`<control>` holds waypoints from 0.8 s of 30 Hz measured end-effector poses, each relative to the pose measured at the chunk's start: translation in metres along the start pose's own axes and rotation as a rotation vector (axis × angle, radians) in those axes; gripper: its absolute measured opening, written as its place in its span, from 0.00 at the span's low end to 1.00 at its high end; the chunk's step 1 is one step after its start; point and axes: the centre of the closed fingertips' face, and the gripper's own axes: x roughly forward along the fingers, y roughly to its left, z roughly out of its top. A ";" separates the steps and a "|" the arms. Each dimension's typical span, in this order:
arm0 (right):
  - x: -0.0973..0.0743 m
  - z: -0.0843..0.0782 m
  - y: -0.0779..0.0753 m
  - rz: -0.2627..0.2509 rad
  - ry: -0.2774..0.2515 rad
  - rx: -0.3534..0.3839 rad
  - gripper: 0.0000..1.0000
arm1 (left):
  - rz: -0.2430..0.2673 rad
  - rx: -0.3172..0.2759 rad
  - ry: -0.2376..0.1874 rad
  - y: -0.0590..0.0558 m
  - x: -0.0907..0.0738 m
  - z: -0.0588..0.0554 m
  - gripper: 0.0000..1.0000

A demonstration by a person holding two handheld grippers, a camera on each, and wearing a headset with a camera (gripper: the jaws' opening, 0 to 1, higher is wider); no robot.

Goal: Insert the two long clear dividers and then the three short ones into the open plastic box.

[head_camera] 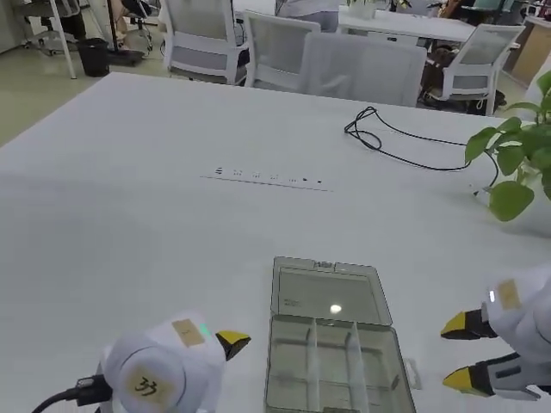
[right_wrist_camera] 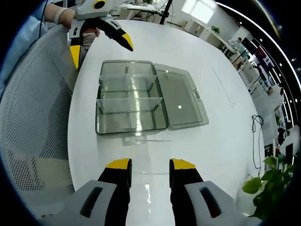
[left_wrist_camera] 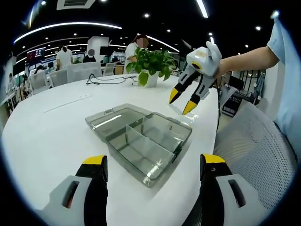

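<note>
The right gripper (right_wrist_camera: 149, 165) is held low over the table (head_camera: 129, 215), its jaws parted by a narrow gap with nothing between them. Just ahead of its tips a loose clear divider (right_wrist_camera: 146, 139) is seen lying flat beside the near wall of the plastic box (right_wrist_camera: 131, 128). It is judged to be set there for an easy pick, and the narrow gap suits so thin a strip.

The left gripper (left_wrist_camera: 154, 162) is held at the opposite side of the box, jaws spread wide and empty, probably so that the box can be steadied if it slides. The box thus lies between the two grippers, within reach of both.

Inside it, two upright dividers (right_wrist_camera: 129, 98) are seen running across the right gripper's line of sight. Whether short ones are seated between them cannot be told. Beyond the box, to that gripper's right, the lid (right_wrist_camera: 181, 99) is laid open flat, so that the compartment is reachable from above.

Farther off, a black cable (head_camera: 387, 142) and a plant (head_camera: 516, 163) lie well apart from the work.
</note>
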 end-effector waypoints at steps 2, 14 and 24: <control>-0.004 0.010 0.000 -0.017 -0.023 -0.014 0.32 | -0.012 -0.016 -0.014 -0.002 0.000 0.005 0.79; -0.017 0.066 0.004 -0.125 -0.106 -0.157 0.32 | -0.090 -0.263 -0.037 -0.002 0.007 0.036 0.43; -0.022 0.108 0.018 -0.150 -0.160 -0.264 0.32 | -0.163 -0.443 -0.071 -0.010 0.019 0.054 0.27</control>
